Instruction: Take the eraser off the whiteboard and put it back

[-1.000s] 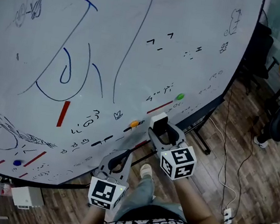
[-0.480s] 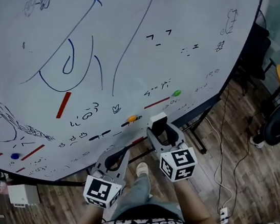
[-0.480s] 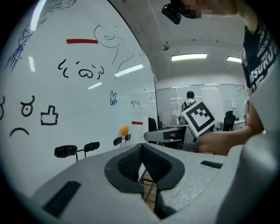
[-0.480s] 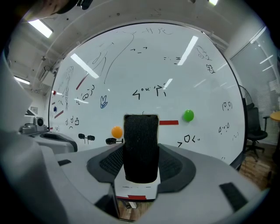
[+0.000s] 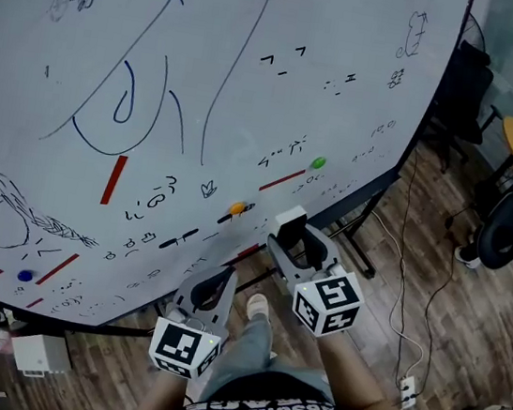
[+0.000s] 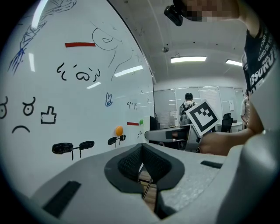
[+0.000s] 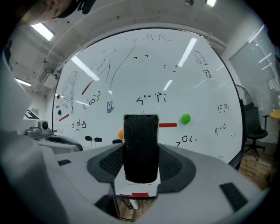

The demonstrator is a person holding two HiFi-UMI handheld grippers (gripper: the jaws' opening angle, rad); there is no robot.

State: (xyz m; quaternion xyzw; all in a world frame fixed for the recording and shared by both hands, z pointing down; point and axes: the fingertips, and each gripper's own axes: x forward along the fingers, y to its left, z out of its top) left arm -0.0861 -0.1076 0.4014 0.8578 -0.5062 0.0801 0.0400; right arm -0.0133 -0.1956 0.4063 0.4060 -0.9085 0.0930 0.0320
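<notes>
Scribbles cover the big whiteboard (image 5: 256, 76) in front of me. My right fingers (image 7: 109, 164) squeeze the eraser (image 7: 141, 148), which is off the board, close to the orange magnet (image 5: 237, 208). My left fingers (image 6: 129, 164) are pressed together with nothing in them (just waiting). If I push the eraser on crooked, it may not stick and could drop to the floor (image 5: 483, 345), or rub out a drawing.

The head camera looked steeply down from above at the big white whiteboard (image 5: 280, 108). Both gripper cameras sat low and near it, sharing its small round green magnet (image 7: 186, 118).
</notes>
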